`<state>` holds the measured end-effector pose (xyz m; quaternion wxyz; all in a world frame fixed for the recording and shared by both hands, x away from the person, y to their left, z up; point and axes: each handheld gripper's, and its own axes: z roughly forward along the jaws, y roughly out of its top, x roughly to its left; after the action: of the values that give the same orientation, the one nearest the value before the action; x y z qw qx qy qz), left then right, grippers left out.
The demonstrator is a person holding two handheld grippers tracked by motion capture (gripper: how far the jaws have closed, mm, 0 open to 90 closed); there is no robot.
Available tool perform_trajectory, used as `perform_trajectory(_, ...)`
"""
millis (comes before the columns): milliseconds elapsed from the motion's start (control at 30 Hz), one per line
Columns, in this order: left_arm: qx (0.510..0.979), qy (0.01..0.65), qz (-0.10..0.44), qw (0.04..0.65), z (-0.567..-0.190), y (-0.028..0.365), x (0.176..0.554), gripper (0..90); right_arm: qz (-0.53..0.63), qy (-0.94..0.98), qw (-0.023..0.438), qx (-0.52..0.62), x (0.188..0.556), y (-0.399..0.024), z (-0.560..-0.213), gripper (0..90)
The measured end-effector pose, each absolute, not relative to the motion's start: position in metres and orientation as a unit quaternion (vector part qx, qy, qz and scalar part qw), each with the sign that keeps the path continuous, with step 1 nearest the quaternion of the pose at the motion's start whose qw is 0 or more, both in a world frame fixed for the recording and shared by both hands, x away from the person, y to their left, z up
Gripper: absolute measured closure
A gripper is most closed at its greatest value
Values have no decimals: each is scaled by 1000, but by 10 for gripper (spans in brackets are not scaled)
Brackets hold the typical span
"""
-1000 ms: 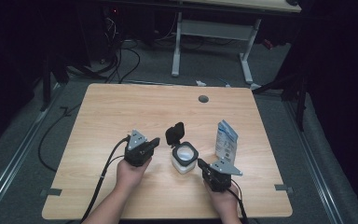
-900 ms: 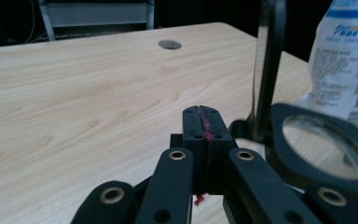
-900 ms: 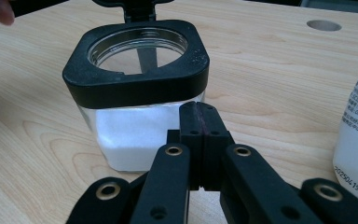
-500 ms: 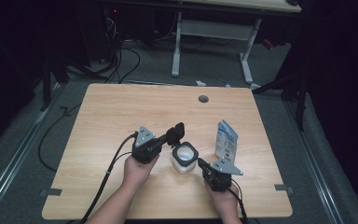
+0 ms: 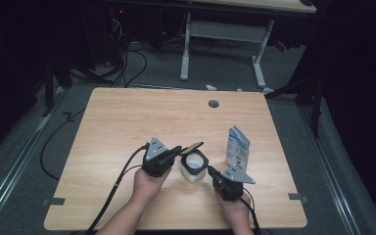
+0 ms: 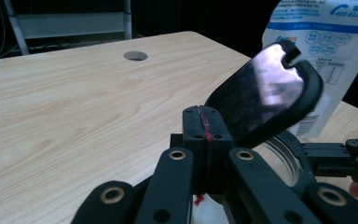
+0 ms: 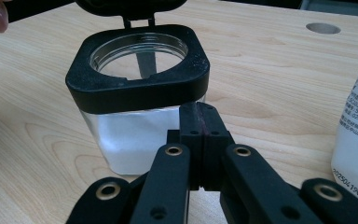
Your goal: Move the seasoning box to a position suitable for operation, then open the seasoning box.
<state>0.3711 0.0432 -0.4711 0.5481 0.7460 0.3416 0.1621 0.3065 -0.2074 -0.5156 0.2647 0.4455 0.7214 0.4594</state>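
Note:
A clear square jar (image 5: 194, 169) with a black collar (image 7: 140, 81) holds white powder and stands at the table's front centre. Its hinged black lid (image 5: 192, 146) leans half open over the mouth. My left gripper (image 5: 177, 151) is shut, and its tip rests against the back of the lid (image 6: 265, 93). To the jar's right, my right gripper (image 5: 209, 171) is also shut; its tip (image 7: 199, 116) sits against the jar's near wall. Nothing lies between either pair of jaws.
A white and blue pouch (image 5: 237, 147) stands upright just right of the jar, close to the right gripper. A round cable hole (image 5: 213, 104) sits near the table's far edge. Another table's white legs (image 5: 220, 34) stand on the floor behind.
My left gripper has moved right to the lid. The lid has tipped from nearly upright to leaning over the jar's mouth. The right gripper has barely moved.

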Motion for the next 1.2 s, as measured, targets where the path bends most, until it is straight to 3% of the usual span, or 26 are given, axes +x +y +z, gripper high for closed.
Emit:
perform_trajectory(400,748,343,161,545,-479,45,363,900,458,721,266,446,306,-208,-516,900)
perform_trajectory(867,761,361,172,510,-504,77,346,882,454,720,269,452,308,-213,-517,900)
perform_trajectory(1200,775,353,153,501,-515,64,337,864,440,725,272,454,319,-214,-518,900)
